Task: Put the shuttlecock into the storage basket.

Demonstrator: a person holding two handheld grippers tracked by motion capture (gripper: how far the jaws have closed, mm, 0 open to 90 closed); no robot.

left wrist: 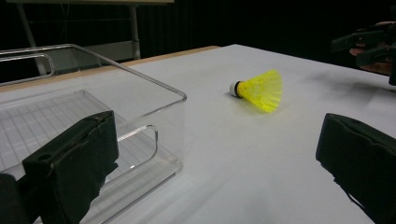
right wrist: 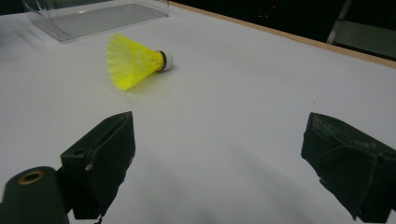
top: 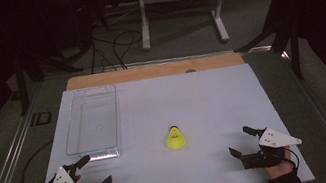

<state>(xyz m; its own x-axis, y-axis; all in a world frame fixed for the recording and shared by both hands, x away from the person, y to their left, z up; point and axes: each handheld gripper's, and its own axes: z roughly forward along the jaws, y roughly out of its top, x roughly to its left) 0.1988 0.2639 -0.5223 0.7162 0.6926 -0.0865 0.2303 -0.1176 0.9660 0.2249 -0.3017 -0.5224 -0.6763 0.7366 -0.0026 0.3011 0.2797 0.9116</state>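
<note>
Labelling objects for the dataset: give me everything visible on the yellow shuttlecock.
The shuttlecock is bright yellow, with a mesh skirt that looks like plastic, a dark band and a white rounded cap. It lies on its side on the white table, cap pointing away from the person, skirt toward them. It sits right of the clear bin, apart from it. Only the table touches it; both tools are off it.

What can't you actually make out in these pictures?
- Far wall of the clear box: cut off by the left edge of the left gripper view.
- Underside of the yellow shuttlecock: hidden against the table, as it lies on its side.
- Person's arms: cut off by the high view's bottom edge, below the left gripper and right gripper.
</note>
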